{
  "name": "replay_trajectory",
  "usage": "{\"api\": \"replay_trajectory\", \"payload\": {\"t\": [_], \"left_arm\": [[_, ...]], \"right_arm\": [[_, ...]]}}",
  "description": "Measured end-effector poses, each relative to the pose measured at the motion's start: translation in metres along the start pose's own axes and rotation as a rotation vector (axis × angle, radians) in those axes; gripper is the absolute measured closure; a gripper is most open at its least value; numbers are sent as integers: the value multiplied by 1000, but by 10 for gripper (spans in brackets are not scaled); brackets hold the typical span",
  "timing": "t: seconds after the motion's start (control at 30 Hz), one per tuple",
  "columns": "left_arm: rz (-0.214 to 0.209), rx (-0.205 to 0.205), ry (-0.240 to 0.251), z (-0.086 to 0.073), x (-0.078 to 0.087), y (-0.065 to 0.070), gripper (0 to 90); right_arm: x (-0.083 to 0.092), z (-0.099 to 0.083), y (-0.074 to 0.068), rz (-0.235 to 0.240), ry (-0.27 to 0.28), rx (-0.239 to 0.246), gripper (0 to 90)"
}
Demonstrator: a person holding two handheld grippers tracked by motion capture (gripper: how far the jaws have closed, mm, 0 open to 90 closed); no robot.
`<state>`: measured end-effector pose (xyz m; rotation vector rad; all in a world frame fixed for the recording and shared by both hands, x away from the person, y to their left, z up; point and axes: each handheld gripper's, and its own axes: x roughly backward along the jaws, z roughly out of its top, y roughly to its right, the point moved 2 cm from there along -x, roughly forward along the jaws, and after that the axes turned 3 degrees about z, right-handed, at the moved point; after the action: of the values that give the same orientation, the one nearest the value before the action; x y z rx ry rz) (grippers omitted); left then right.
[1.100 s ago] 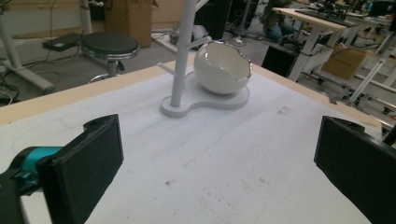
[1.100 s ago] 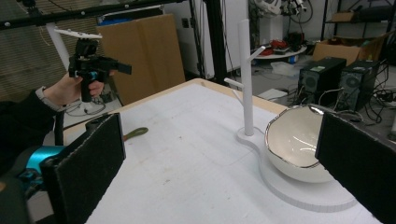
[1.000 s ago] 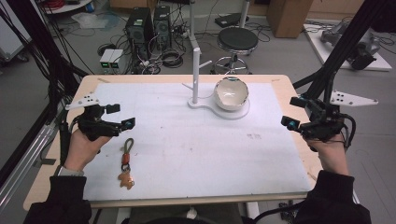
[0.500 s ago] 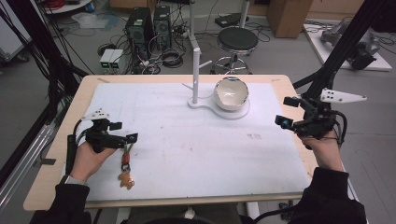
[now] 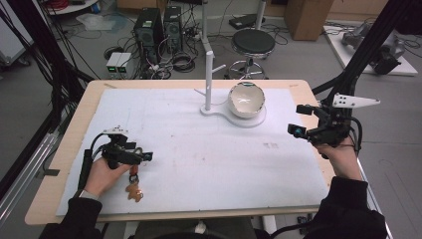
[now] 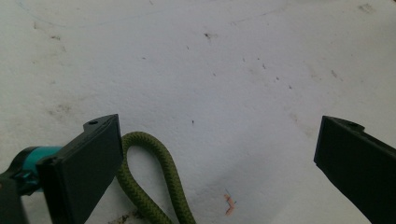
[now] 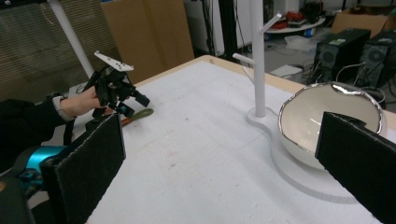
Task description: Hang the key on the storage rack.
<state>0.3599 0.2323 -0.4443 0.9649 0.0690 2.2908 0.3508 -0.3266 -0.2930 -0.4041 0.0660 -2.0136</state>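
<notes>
Keychain [image 5: 133,185] lies at the near-left part of the desk [image 5: 69,149], on the white mat [image 5: 209,154], its green cord loop [image 6: 154,182] lying flat just inside one jaw of the left gripper [image 5: 130,158]. That gripper's jaws stand wide apart and released, low over the loop and grasping nothing, with one jaw close beside the cord; whether it touches cannot be told. The keychain's small brown figure [image 5: 133,191] lies nearer the desk edge, beside the person's left hand [image 5: 102,175]. Well apart, the right gripper [image 5: 306,130] hangs above the mat's right edge, jaws open and empty, facing the white bowl [image 5: 246,99] on its base beside the white stand [image 5: 208,74].
</notes>
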Motion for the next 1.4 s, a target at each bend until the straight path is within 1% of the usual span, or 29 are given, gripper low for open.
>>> {"api": "replay_trajectory", "payload": {"t": [0.03,0.27,0.33,0.37,0.4,0.43,0.5,0.53,0.57,0.6,0.63,0.67,0.7,0.77,0.8,0.83,0.9,0.93,0.97,1.0,1.1,1.17,1.23,1.27,1.3,1.33,1.37,1.4], "left_arm": [[-3,8,-9,-1,-2,0,18],[-2,8,-8,-1,-5,-1,29],[1,6,-8,-2,-6,-1,90],[4,-2,-12,-2,-6,-2,90],[14,-6,-14,-3,-7,-1,133],[27,-19,-14,-3,-7,-1,176],[46,-31,-14,-4,-8,0,216],[77,-49,-13,-5,-8,1,262],[77,-49,-13,-5,-8,1,306],[113,-65,-12,-5,-8,1,385],[158,-96,-19,-5,-8,2,453],[175,-133,-21,-7,-8,3,454],[175,-133,-21,-7,-8,3,463],[225,-180,-32,-7,-8,5,557],[238,-176,-38,-7,-8,6,571],[252,-167,-47,-6,-8,5,615],[284,-118,-45,-4,-8,5,708],[289,-96,-41,-4,-8,4,708],[294,-94,-48,-3,-7,3,758],[301,-75,-43,-3,-8,4,758],[323,-64,-49,-2,-9,5,812],[307,-61,-56,-2,-7,1,829],[281,-42,-50,-2,-7,-2,835],[276,-39,-50,-2,-6,-2,835],[284,-66,-57,-2,-6,-2,837],[284,-66,-57,-2,-6,-2,837],[296,-90,-55,-2,-7,1,837],[296,-90,-55,-2,-7,1,837]], "right_arm": [[-1,-1,0,0,-17,-3,11],[1,-2,0,-3,-15,-8,11],[2,-2,0,-3,-16,-9,11],[2,-2,0,-3,-16,-9,11],[2,-2,0,-4,-16,-9,11],[1,-2,0,-4,-16,-8,11],[1,-2,0,-6,-18,-8,11],[1,-2,0,-4,-20,-10,11],[0,-3,0,-4,-19,-11,11],[0,-3,0,-5,-21,-8,11],[0,-3,0,-5,-21,-8,11],[0,-3,0,-3,-25,-11,11],[-1,-3,0,-4,-26,-10,11],[-1,-3,-1,-2,-33,-14,11],[-1,-3,-1,-2,-32,-15,11],[-2,-3,0,-2,-32,-13,11],[-2,-4,-1,0,-39,-17,11],[-2,-4,-1,0,-39,-17,11],[-2,-4,-1,1,-38,-14,11],[-2,-4,-1,1,-40,-17,11],[-1,-3,-1,-1,-34,-15,11],[-2,-3,-1,-10,-40,-20,11],[-5,-4,0,-12,-53,-20,11],[-5,-4,0,-12,-53,-20,11],[-6,-5,0,-8,-61,-20,11],[-6,-5,0,-8,-61,-20,11],[-7,-5,0,-11,-60,-21,11],[-7,-5,0,-11,-60,-21,11]]}}
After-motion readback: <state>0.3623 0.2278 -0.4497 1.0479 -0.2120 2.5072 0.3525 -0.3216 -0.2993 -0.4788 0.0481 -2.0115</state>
